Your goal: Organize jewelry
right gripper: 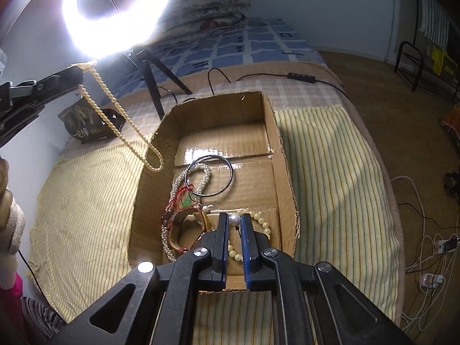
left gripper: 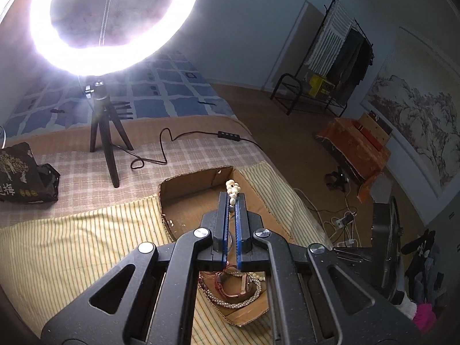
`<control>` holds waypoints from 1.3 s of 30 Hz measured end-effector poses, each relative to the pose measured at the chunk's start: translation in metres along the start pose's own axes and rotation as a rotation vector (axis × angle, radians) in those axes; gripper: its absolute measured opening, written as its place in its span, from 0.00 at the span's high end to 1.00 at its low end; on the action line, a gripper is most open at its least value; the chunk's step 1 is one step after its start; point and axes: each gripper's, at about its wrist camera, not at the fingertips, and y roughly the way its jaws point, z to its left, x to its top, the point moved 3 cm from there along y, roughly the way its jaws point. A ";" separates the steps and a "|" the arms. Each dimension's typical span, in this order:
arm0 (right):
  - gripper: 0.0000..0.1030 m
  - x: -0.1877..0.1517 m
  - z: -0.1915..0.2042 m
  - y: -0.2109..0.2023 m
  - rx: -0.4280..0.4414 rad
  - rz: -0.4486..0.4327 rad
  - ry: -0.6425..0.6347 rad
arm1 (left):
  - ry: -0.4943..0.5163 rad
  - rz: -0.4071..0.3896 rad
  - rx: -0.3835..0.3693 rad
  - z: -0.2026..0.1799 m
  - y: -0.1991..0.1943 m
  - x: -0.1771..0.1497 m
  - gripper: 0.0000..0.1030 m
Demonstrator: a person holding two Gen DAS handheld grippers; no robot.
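Bedroom clutter frames a bed laid with a striped yellow cloth [right gripper: 330, 149], where a cardboard box [right gripper: 283, 155] sits under a glaring ring light [right gripper: 118, 14]. The left gripper [left gripper: 232, 198] is closed on a cream bead necklace [right gripper: 120, 120], pinching it near one end. In the right wrist view the strand hangs as a long doubled loop, its long axis slanting down and rightward from the gripper, with the lowest bend close to the box's left wall, seemingly just outside it.

The right gripper [right gripper: 235, 220] hovers low over the box, its jaws narrowly parted with a large pearl [right gripper: 235, 219] sitting between the fingertips; whether it is actually gripped cannot be told. Beside it lie a metal bangle [right gripper: 209, 176], pearl strands [right gripper: 175, 189] and a yellow-green bead bracelet [right gripper: 263, 224].

The likely trouble is snagging: the dangling loop could catch the box's ragged edge, or lifting the pearl could drag the tangled pile along with it.
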 end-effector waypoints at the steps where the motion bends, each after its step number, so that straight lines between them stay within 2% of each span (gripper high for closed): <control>1: 0.94 -0.001 0.000 0.001 0.003 0.003 0.001 | 0.000 0.005 0.002 -0.001 0.003 -0.001 0.99; 10: 0.92 -0.003 0.001 0.006 0.018 0.011 -0.006 | 0.008 0.049 0.025 0.002 0.024 -0.008 0.99; 11: 0.89 -0.003 0.001 0.006 0.019 0.011 -0.008 | 0.009 0.054 0.030 0.003 0.025 -0.009 0.99; 12: 0.78 -0.003 0.002 0.006 0.021 0.009 -0.011 | 0.010 0.056 0.035 0.004 0.026 -0.009 0.99; 15: 0.59 -0.003 0.006 0.004 0.015 -0.001 -0.029 | 0.010 0.080 0.054 0.006 0.030 -0.011 0.95; 16: 0.53 -0.003 0.008 0.004 0.014 -0.002 -0.038 | 0.006 0.086 0.060 0.007 0.032 -0.012 0.77; 17: 0.34 -0.002 0.010 0.004 0.010 -0.003 -0.044 | 0.000 0.089 0.068 0.009 0.033 -0.013 0.49; 18: 0.17 -0.002 0.012 0.003 -0.004 -0.010 -0.050 | -0.002 0.085 0.075 0.010 0.033 -0.014 0.37; 19: 0.12 -0.002 0.014 0.001 -0.018 -0.021 -0.056 | -0.002 0.075 0.085 0.010 0.032 -0.014 0.27; 21: 0.05 -0.001 0.018 -0.002 -0.055 -0.040 -0.076 | 0.005 0.083 0.098 0.011 0.034 -0.015 0.27; 23: 0.00 0.001 0.021 -0.003 -0.094 -0.044 -0.097 | 0.008 0.098 0.102 0.012 0.036 -0.016 0.27; 26: 0.00 0.002 0.024 0.000 -0.134 -0.027 -0.109 | 0.011 0.108 0.112 0.013 0.038 -0.019 0.27; 31: 0.00 -0.001 0.024 0.004 -0.143 -0.001 -0.106 | 0.016 0.108 0.121 0.015 0.037 -0.019 0.26; 39: 0.00 0.000 0.024 -0.003 -0.150 -0.015 -0.088 | 0.039 0.105 0.150 0.016 0.030 -0.022 0.26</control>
